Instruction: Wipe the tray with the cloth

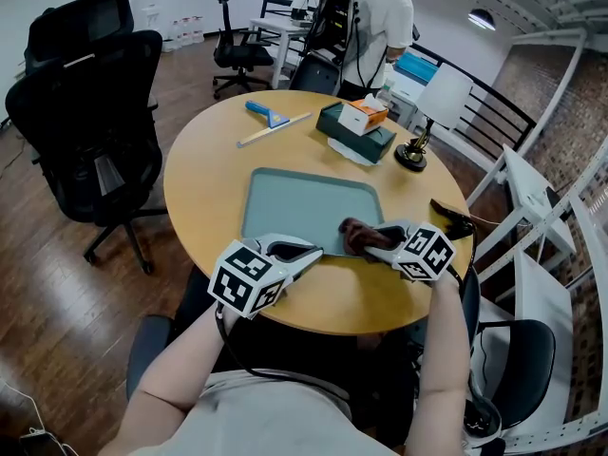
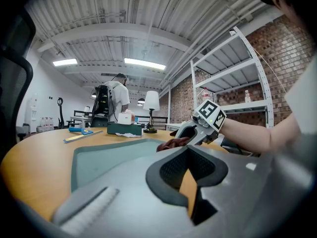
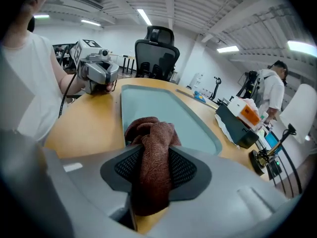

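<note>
A grey-green tray (image 1: 304, 202) lies in the middle of a round wooden table (image 1: 204, 174). My right gripper (image 1: 372, 245) is shut on a brown cloth (image 1: 355, 235), which rests at the tray's near right corner. In the right gripper view the cloth (image 3: 151, 133) bunches between the jaws of the right gripper (image 3: 154, 150), over the tray (image 3: 173, 115). My left gripper (image 1: 311, 252) sits at the tray's near edge, its jaws together with nothing seen between them. The left gripper view shows the left gripper (image 2: 189, 158), the tray (image 2: 109, 157) and the cloth (image 2: 171, 144).
Behind the tray are a dark tissue box (image 1: 356, 126), a table lamp (image 1: 429, 112), a blue scraper (image 1: 267, 112) and a pale stick (image 1: 274, 129). A black object (image 1: 454, 222) lies at the table's right edge. Black chairs (image 1: 90, 131) stand left; a person (image 1: 375, 22) stands behind.
</note>
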A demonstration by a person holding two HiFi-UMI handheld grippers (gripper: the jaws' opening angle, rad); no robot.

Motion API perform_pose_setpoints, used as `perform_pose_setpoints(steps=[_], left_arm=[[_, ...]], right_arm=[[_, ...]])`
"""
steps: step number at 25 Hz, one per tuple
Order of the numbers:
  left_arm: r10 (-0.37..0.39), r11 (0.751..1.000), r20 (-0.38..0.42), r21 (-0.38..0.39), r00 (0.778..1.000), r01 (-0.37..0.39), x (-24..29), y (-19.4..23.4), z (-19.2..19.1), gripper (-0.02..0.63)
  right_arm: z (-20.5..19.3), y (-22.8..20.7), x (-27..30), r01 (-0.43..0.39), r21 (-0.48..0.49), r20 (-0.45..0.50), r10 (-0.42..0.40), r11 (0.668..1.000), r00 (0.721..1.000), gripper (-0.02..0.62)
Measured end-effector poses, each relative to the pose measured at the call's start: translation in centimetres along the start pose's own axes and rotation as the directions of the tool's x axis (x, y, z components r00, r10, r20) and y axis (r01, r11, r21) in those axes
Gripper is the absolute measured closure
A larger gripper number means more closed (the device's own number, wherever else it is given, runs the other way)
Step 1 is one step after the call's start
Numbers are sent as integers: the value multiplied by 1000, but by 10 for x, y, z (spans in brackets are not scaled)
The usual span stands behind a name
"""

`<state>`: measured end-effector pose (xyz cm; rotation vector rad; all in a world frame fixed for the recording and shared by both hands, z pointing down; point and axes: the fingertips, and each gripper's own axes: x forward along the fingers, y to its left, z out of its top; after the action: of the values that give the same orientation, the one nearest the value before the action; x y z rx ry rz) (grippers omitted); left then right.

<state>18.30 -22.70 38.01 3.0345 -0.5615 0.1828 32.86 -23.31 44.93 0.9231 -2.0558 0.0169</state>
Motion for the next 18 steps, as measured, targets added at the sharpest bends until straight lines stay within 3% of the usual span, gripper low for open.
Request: perform_pose_setpoints(steps=[5,18], left_arm=[[0,1000,-1,0,1000,0,-1,-2,-1,604],[0,1000,-1,3,1000,0,0,-2,0,605]], right_arm=[[-2,-8,3,11,10,-6,-11,1000,1000,454],[-1,-75,36,104,112,-58,-98,988,993,453]])
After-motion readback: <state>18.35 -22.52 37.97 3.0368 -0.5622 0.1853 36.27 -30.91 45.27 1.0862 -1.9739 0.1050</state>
